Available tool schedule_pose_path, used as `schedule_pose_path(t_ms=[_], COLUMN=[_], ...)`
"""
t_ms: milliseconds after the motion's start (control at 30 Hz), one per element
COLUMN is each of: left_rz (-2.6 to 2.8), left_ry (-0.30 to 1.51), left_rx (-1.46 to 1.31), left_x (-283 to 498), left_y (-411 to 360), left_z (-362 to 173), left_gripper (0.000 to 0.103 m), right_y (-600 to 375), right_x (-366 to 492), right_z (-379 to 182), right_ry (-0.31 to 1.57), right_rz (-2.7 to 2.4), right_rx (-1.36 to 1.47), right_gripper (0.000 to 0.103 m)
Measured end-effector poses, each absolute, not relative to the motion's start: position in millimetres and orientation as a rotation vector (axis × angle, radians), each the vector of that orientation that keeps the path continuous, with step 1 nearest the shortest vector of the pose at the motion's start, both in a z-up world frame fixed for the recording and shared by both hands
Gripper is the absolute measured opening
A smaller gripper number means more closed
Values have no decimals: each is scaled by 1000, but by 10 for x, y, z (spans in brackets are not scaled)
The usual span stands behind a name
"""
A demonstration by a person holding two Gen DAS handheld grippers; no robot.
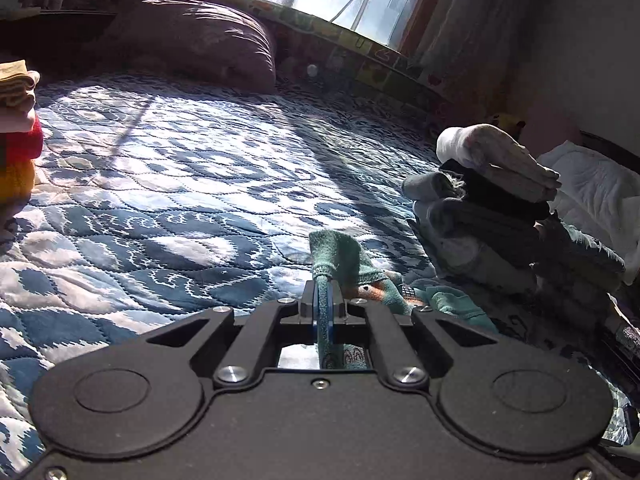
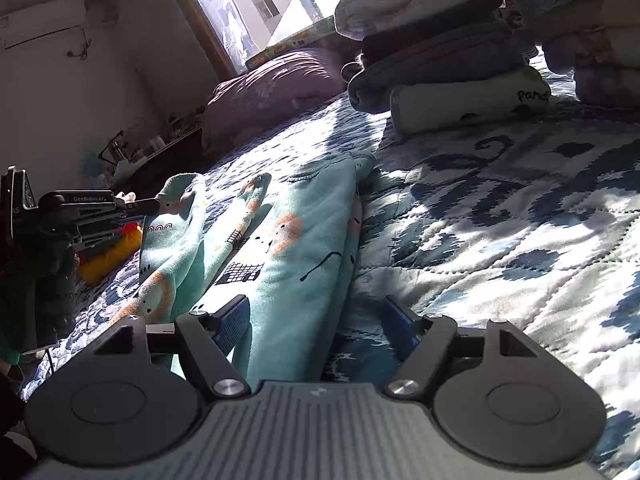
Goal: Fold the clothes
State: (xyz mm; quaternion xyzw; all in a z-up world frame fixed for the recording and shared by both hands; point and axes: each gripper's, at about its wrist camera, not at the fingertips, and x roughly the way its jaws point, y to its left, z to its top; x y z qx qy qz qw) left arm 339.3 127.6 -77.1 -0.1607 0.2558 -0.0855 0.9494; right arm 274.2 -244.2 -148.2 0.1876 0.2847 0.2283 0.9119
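Note:
A teal printed garment (image 2: 280,248) with orange and black figures lies lengthwise on the blue quilted bedspread (image 2: 500,220). My left gripper (image 1: 322,280) is shut on a corner of that garment (image 1: 340,256), lifting it a little off the bed; the same gripper (image 2: 154,204) shows at the left of the right wrist view, pinching the raised edge. My right gripper (image 2: 320,312) is open and low over the near end of the garment, with the cloth running between its blue pads (image 2: 234,320).
A stack of folded clothes (image 1: 488,208) stands at the right (image 2: 440,52). A second folded pile (image 1: 18,128) in yellow, red and orange sits at the left edge. A purple pillow (image 1: 200,36) lies by the window. Sunlit bedspread (image 1: 180,184) stretches between them.

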Motion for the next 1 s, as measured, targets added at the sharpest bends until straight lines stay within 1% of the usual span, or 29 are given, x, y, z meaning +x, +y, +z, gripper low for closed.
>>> schedule_pose_path(t_ms=[400,1000], left_rz=[-41,159], left_ry=[459,415], left_rx=[-326,-358], left_x=[2912,2102], left_y=[1910,2501], left_z=[-604,-617], left_gripper=[2,2], right_y=[-2397,-2417], right_x=[2724,2727], right_z=[-1496,-1503], right_ry=[571,566], right_rz=[454,454], right_rx=[364,380], right_gripper=[72,72])
